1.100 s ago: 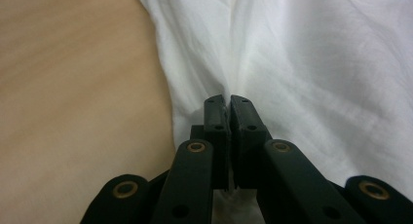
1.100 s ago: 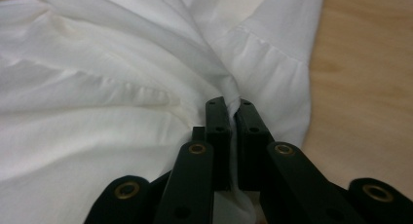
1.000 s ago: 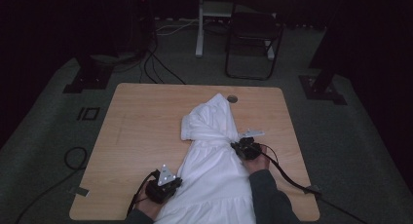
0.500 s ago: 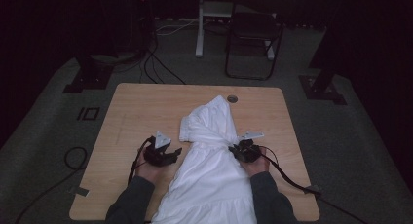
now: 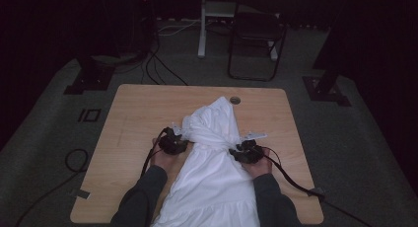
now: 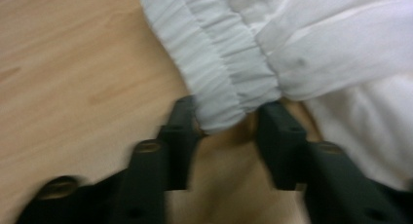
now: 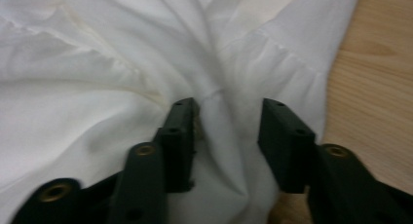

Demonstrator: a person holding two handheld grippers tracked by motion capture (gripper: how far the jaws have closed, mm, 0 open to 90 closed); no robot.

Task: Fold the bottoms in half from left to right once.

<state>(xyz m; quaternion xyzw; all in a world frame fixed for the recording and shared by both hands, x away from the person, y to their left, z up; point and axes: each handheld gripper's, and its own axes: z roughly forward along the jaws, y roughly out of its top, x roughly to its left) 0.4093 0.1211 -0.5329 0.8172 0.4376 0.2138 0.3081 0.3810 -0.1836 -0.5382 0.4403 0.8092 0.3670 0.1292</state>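
A white dress (image 5: 217, 163) lies lengthwise down the middle of the wooden table (image 5: 138, 108), its skirt hanging over the near edge. My left gripper (image 5: 178, 140) sits at the dress's left side. In the left gripper view its jaws have just been closing and stand apart around a gathered cuff (image 6: 229, 73), with a gap still showing beside the cloth; the left gripper (image 6: 226, 121) is open. My right gripper (image 5: 237, 150) rests on the dress's right side. Its jaws have just been opening, and the right gripper (image 7: 229, 121) is open with a fold of white cloth (image 7: 97, 87) between them.
A round cable hole (image 5: 234, 99) lies just beyond the top of the dress. Bare wood spreads left and right of the cloth. On the floor behind stand a folding chair (image 5: 256, 44), a white post (image 5: 202, 24), stand bases and cables (image 5: 157, 64).
My left hand has moved from the table's near edge forward along the dress's left side to the cuff, and its jaws are now apart. The right jaws have spread; that hand stayed put.
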